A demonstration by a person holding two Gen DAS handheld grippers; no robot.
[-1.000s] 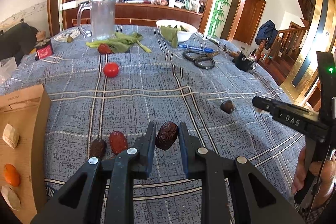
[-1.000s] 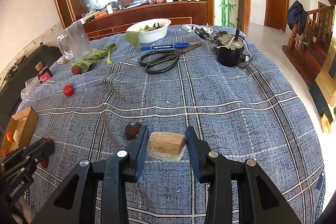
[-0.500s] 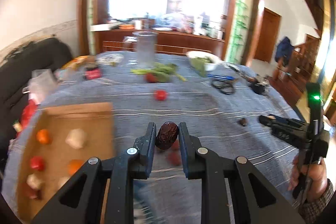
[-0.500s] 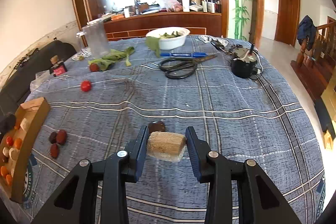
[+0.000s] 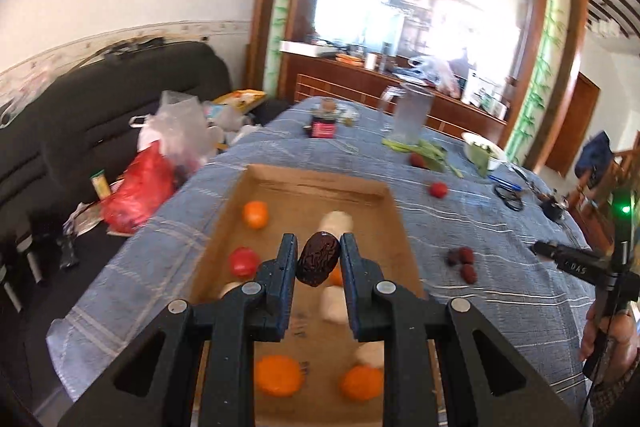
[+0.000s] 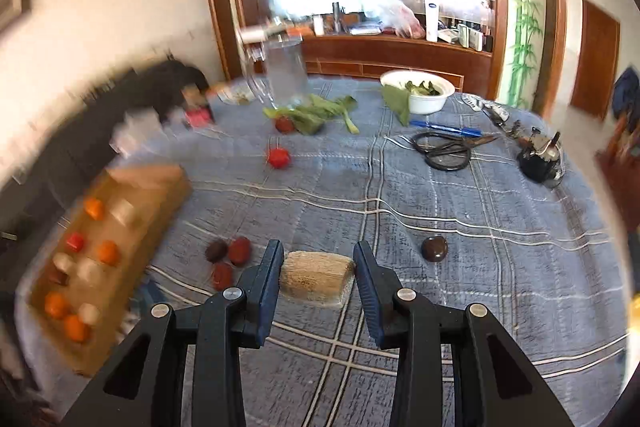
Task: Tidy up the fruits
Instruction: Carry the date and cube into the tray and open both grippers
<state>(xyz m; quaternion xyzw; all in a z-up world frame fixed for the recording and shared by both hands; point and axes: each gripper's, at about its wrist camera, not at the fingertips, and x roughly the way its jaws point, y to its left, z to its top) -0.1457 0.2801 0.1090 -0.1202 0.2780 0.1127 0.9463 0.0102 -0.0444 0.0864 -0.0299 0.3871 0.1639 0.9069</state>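
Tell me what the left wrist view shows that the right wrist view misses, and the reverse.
Only the left wrist view shows the left gripper shut on a wrinkled date above the cardboard box, plus a red bag on the sofa. Only the right wrist view shows the right gripper clamping a tan block and a dark fruit lying alone. Both show the box, three loose dates, scissors and bowl.

Blue plaid-clothed table (image 6: 400, 187), cardboard tray (image 6: 168, 183), 3 dates (image 6: 230, 257), tomato (image 6: 279, 157), scissors (image 6: 444, 151), white bowl (image 6: 428, 103)
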